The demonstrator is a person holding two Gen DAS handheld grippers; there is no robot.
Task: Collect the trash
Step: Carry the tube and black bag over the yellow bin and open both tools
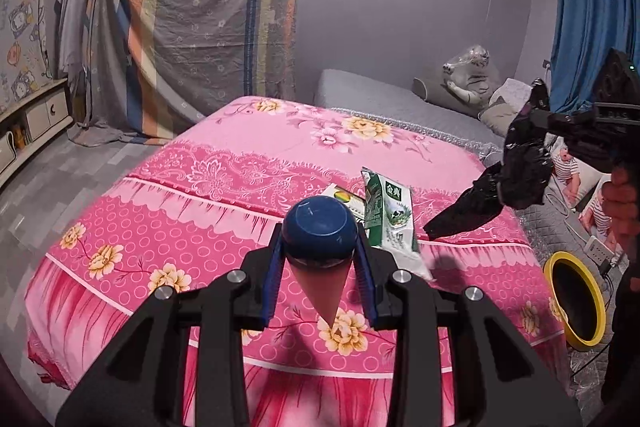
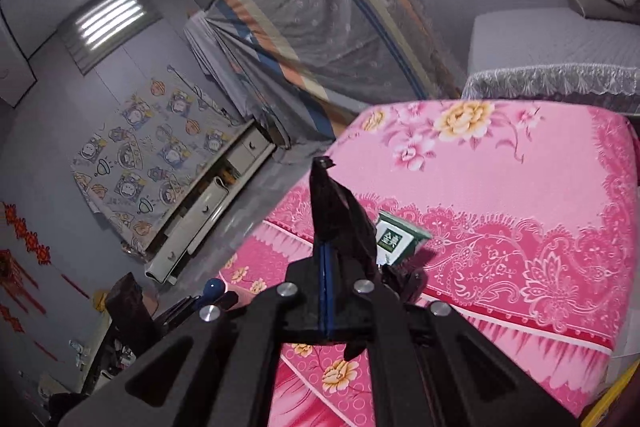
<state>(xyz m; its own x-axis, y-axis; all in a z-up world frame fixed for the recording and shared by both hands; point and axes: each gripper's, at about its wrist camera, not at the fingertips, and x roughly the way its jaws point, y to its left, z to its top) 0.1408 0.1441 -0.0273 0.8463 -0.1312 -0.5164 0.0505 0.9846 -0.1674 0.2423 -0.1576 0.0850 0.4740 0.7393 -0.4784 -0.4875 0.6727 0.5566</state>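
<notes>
Left wrist view: the left gripper (image 1: 320,247) is clamped on a blue-capped bottle (image 1: 319,229) over the pink bed (image 1: 240,155). Just beyond it lies a green carton (image 1: 390,217). To the right, well above the bed, the right gripper (image 2: 326,255) is pinched on a black bag (image 1: 516,173), beside a yellow bin (image 1: 596,307).

Two wrist fisheyes, angled down, sharing bed (image 1: 248,155)

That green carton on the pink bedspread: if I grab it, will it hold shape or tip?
The green carton looks creased and leans against another packet, so it is probably empty, light and crushable. Leaning on soft bedding, it would likely topple if nudged.
</notes>
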